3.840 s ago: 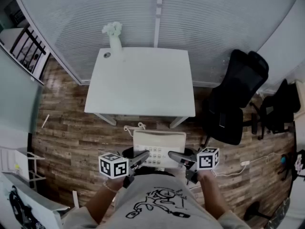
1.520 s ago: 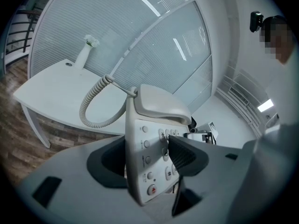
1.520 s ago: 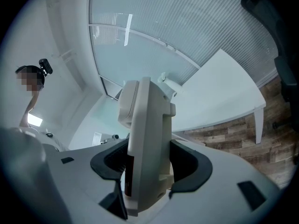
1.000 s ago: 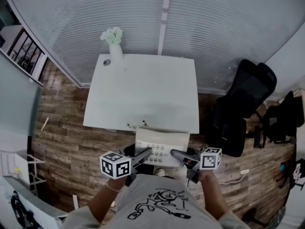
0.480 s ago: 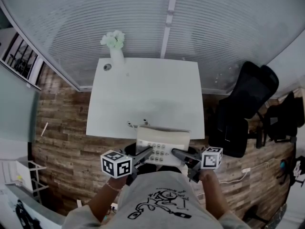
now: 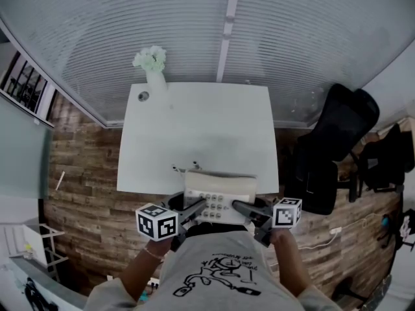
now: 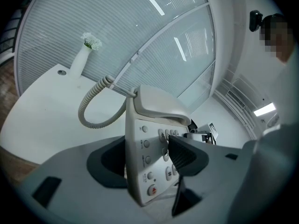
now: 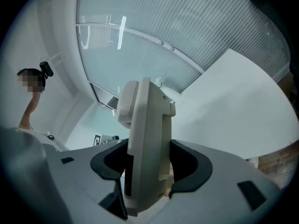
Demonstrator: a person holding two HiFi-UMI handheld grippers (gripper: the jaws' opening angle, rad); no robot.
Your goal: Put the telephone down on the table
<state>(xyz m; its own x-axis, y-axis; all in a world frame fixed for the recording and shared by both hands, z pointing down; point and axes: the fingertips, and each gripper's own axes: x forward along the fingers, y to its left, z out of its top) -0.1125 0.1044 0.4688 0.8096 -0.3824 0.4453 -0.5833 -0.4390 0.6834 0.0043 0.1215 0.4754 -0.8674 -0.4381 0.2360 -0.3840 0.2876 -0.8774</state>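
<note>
A wall of pale slatted blinds (image 6: 194, 31) fills the head view from 9 o'clock round through 12 to 3. Below it lies a wooden plank floor (image 6: 84, 167). The white desk (image 6: 194, 128) stands at the middle of the view, its far edge against the blinds. A black office chair (image 6: 331, 148) stands at 3 o'clock from the desk, just off its right edge.

The telephone (image 6: 219, 190), a cream set with its handset (image 7: 161, 106) on the cradle and its keypad up, is at the desk's 6 o'clock edge. Its far part overlaps the near rim. Whether its base rests on the top cannot be told. It is held from both ends.

The left gripper (image 6: 194, 207) comes in at 7 o'clock from the telephone. In the left gripper view its fingers (image 7: 184, 155) are closed on the set's left end, one pad on the keypad face and the other behind the underside. The right gripper (image 6: 241, 207) comes in at 5 o'clock, and in its own view its fingers (image 8: 191, 164) clamp the right end of the body from both sides.

A white vase (image 6: 154, 76) with pale flowers stands at the desk's 11 o'clock corner, well apart from the telephone. The coiled cord (image 7: 93, 106) loops out from the handset towards 9 o'clock in the left gripper view, above the desk top.
</note>
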